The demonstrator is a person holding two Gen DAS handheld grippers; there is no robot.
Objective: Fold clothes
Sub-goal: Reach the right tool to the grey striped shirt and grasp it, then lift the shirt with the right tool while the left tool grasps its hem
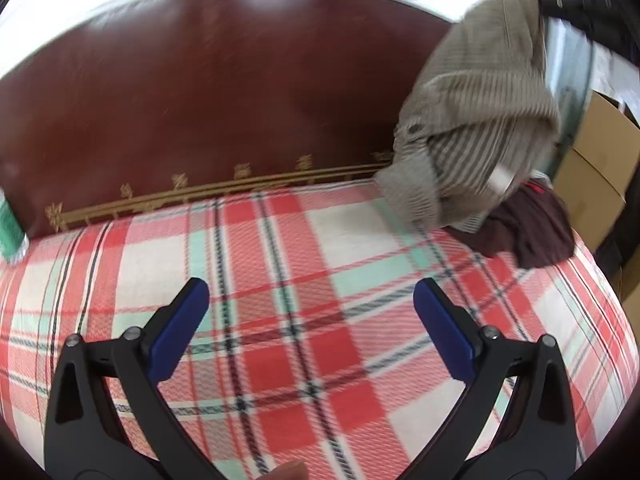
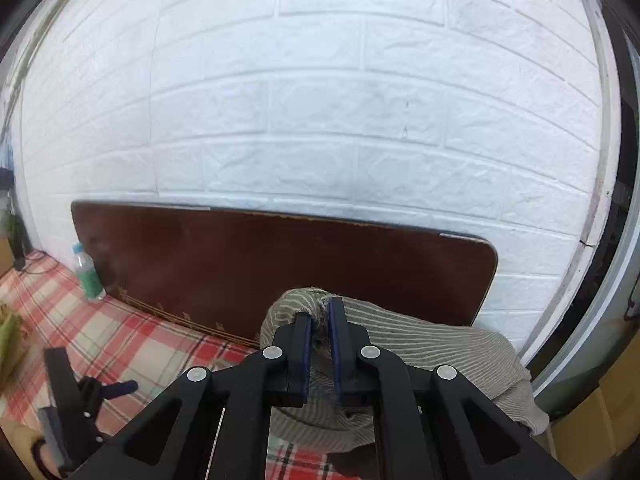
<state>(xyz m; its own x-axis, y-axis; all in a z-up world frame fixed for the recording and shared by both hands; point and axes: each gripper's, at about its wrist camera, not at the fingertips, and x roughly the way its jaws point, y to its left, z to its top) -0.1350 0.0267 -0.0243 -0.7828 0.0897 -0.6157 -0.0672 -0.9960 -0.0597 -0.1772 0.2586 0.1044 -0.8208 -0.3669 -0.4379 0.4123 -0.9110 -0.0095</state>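
Right gripper [image 2: 319, 316] pinches a bunched fold of the striped beige garment [image 2: 400, 364] between its blue pads, and the cloth hangs from it above the far right end of the bed. Left gripper [image 1: 311, 300] hovers over the middle of the plaid blanket [image 1: 280, 280] with its jaws spread wide and nothing between them. A dark maroon garment [image 1: 528, 232] lies crumpled on the blanket just beneath the lifted one. Behind the bed a glossy brown headboard [image 2: 280, 264] with a gold ornamental band stands against a white brick-pattern wall [image 2: 320, 100]. A plastic bottle [image 2: 86, 272] stands at the headboard's left end, and cardboard boxes [image 1: 596, 168] are stacked beside the bed on the right
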